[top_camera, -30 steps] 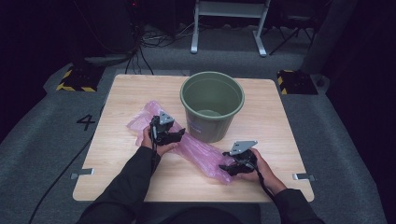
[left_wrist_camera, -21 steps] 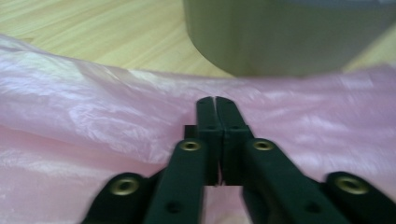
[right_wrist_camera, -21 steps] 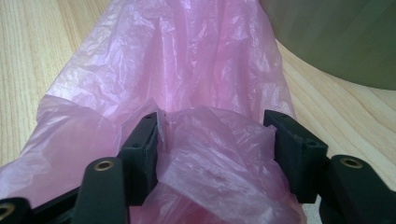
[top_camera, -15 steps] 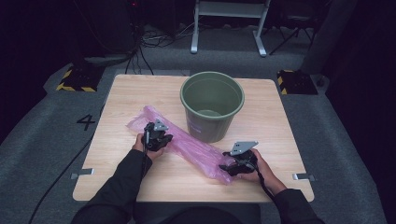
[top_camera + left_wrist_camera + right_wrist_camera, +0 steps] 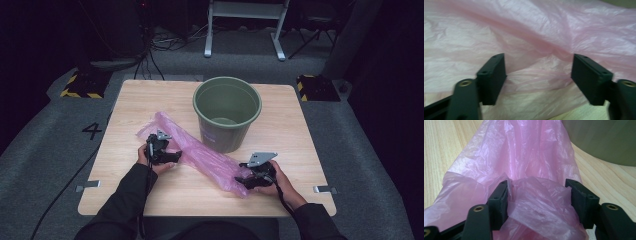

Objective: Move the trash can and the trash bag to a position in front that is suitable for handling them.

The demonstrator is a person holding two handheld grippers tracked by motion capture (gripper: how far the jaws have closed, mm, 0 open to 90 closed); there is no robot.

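A pink plastic bag (image 5: pixel 200 152) lies stretched diagonally across the wooden table (image 5: pixel 130 107), in front of a green bucket (image 5: pixel 227 112). My left gripper (image 5: pixel 167 155) rests at the bag's upper left part, jaws open, with crinkled pink film (image 5: pixel 539 45) between and beyond them. My right gripper (image 5: pixel 245 180) sits at the bag's lower right end, jaws open, with a bunched fold of the bag (image 5: pixel 536 200) lying between them. The bucket's side (image 5: pixel 604 140) rises at the upper right of the right gripper view.
The bucket stands upright at the table's middle back, close behind the bag. Bare wood lies to the left and right of the bag. Beyond the table are a grey floor, cables, a metal stand (image 5: pixel 245 27) and yellow-black striped blocks (image 5: pixel 80 85).
My left gripper has slid down and to the left along the bag, toward the front of the table. The right gripper has stayed where it was.
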